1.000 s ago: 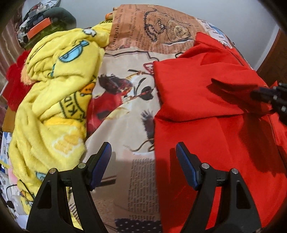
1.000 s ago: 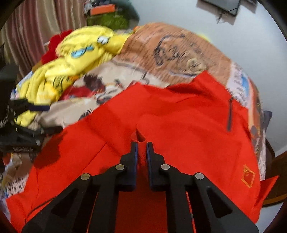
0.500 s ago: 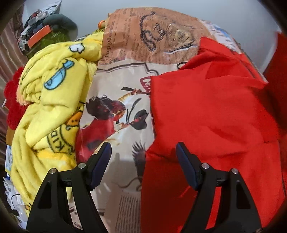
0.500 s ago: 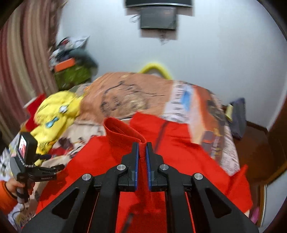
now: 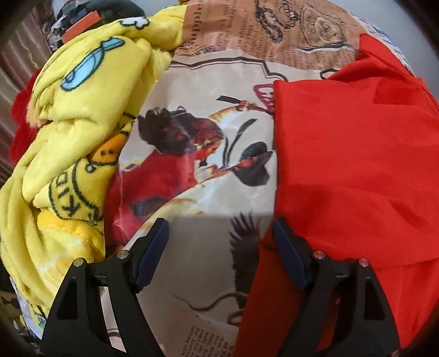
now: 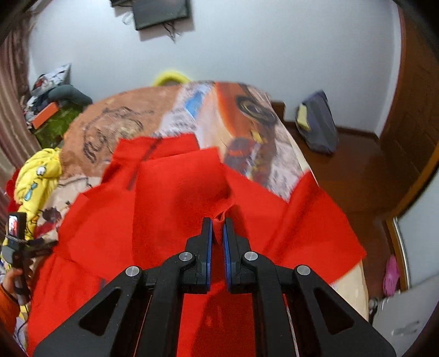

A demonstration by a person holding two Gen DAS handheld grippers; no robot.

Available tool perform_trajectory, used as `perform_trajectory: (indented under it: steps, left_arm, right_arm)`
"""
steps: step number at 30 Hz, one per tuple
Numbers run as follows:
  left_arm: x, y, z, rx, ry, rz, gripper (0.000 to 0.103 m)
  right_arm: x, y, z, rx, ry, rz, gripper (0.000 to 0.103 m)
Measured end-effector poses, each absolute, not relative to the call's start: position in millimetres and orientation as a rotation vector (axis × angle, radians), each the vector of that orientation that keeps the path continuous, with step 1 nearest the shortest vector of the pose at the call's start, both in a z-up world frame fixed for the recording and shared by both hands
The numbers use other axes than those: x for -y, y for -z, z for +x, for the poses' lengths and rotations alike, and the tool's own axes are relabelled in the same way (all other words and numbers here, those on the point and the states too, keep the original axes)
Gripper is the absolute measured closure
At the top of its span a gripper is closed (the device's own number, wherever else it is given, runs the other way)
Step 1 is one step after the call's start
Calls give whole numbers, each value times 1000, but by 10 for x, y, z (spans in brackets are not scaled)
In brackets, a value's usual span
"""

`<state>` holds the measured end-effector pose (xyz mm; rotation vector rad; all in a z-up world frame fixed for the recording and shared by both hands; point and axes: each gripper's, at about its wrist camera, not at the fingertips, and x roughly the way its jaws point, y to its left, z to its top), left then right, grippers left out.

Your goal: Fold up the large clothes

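Note:
A large red garment (image 6: 175, 197) with a dark zip lies spread on a bed; it fills the right half of the left wrist view (image 5: 356, 153). My right gripper (image 6: 216, 222) is shut on a pinched fold of the red garment and holds it raised above the bed. My left gripper (image 5: 219, 233) is open and empty, low over the printed bedsheet (image 5: 208, 115), its right finger at the garment's left edge. The left gripper also shows at the left edge of the right wrist view (image 6: 19, 241).
A crumpled yellow fleece blanket (image 5: 68, 131) lies along the bed's left side, beside red plush. The wall with a dark mounted screen (image 6: 162, 12) is behind. A dark bag (image 6: 318, 126) sits on the wooden floor to the right. Clutter (image 6: 52, 107) is stacked at far left.
My right gripper has lifted the pinched red fabric high and swung to the right. My left gripper has moved forward along the garment's left edge, staying open.

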<state>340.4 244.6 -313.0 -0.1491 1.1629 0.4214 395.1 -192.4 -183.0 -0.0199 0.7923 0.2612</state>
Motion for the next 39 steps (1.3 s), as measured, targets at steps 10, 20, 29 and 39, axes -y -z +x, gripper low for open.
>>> perform_trajectory:
  steps: [10,20,29,39]
  left_arm:
    - [-2343,3092,3427,-1176,-470,-69,24]
    - [-2032,2675,3335,-1148,-370,47,25]
    - [-1445,1986,3510,-987,-218,34,24]
    - [-683,1901,3747,-939,-39,3,22]
  right_arm:
    - [2321,2264,3848,-956,-271,38,96]
    - [2557,2080,3744,-1012,-344,74,70]
    - [3079,1795,3718,-868,-185,182,32]
    - [3654,2489,4131,-1003,-74,484,32]
